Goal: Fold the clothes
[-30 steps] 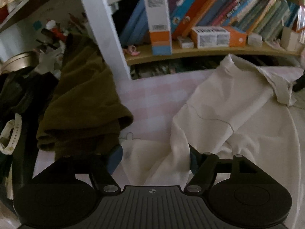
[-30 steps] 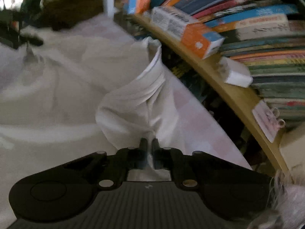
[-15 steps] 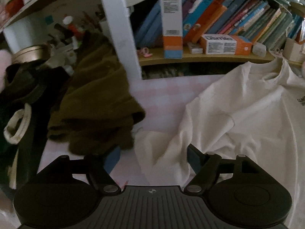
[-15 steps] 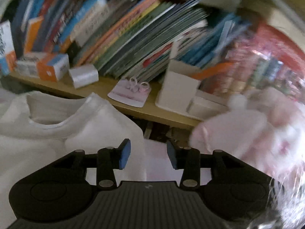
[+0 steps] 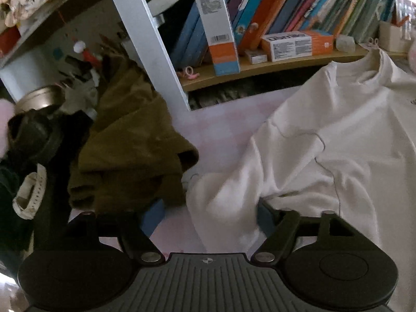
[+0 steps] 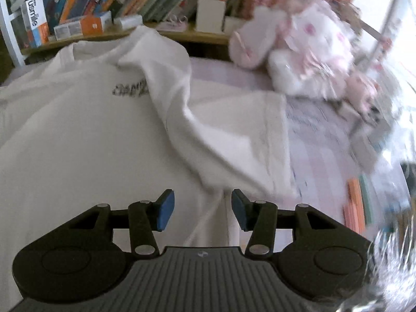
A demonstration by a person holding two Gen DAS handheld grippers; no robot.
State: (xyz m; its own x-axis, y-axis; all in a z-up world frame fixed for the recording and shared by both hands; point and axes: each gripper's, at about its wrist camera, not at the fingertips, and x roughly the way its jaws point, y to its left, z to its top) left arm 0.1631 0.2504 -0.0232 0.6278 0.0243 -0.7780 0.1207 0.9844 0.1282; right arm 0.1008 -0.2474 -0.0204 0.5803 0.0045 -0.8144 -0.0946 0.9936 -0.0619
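Where the right gripper (image 6: 200, 208) pinched a sleeve 1 second ago, its jaws now stand open above the white shirt (image 6: 91, 135), spread front-up on the bed (image 6: 312, 130); the left gripper (image 5: 210, 213) also open, straddles the other sleeve (image 5: 226, 197). Spreading looks finished.

We note both units alike: left gripper (image 5: 210, 212), right gripper (image 6: 200, 209): black linkage arms, silver pivot screws, blue pads (image 6: 163, 213), ribbed grey housing.
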